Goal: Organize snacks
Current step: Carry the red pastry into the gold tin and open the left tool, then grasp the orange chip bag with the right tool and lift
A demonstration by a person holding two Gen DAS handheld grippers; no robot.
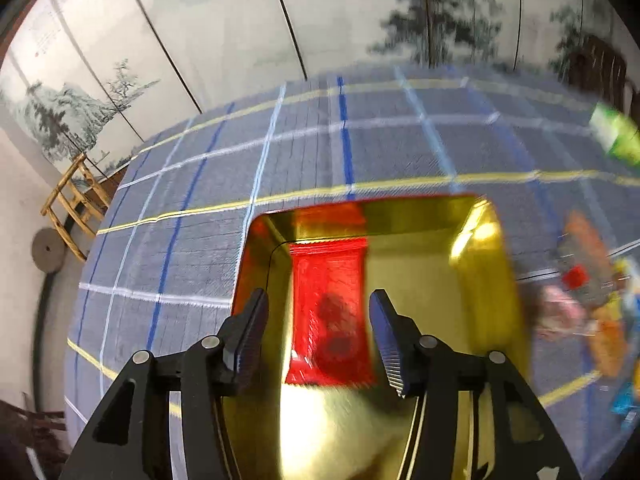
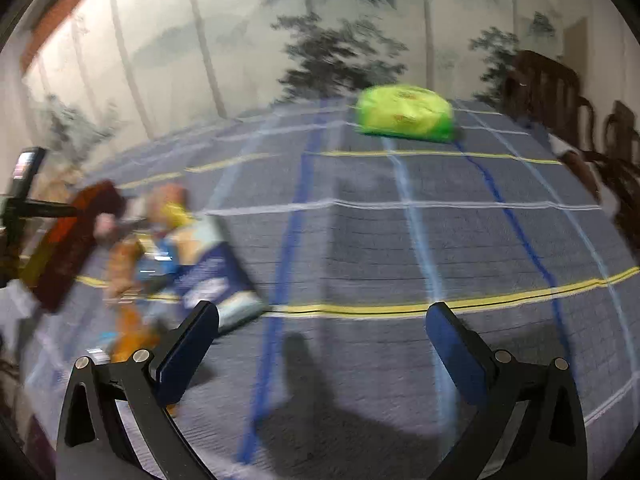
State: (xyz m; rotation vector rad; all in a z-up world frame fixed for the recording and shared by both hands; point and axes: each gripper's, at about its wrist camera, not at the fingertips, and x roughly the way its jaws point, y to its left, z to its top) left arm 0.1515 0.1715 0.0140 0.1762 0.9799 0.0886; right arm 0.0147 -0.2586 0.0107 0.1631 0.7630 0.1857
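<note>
A shiny gold tray point(image 1: 420, 204) with red outer walls sits on the blue checked tablecloth. A red snack packet point(image 1: 328, 272) lies flat inside it. My left gripper point(image 1: 319, 294) hovers over that packet with its jaws apart, and the pads do not press on it. My right gripper point(image 2: 323, 306) stands wide open over bare cloth, holding nothing. A blurred pile of snack packets point(image 2: 180, 256) lies just left of its left finger. The same pile point(image 1: 592, 280) shows right of the tray. A green bag point(image 2: 404, 114) rests alone near the table's far edge.
The tray's red side point(image 2: 68, 240) appears at the far left of the right wrist view, beyond the pile. Dark wooden chairs point(image 2: 560, 92) stand past the table's right edge. A painted screen wall runs behind the table, and a bamboo stool point(image 1: 76, 204) stands on the floor at the left.
</note>
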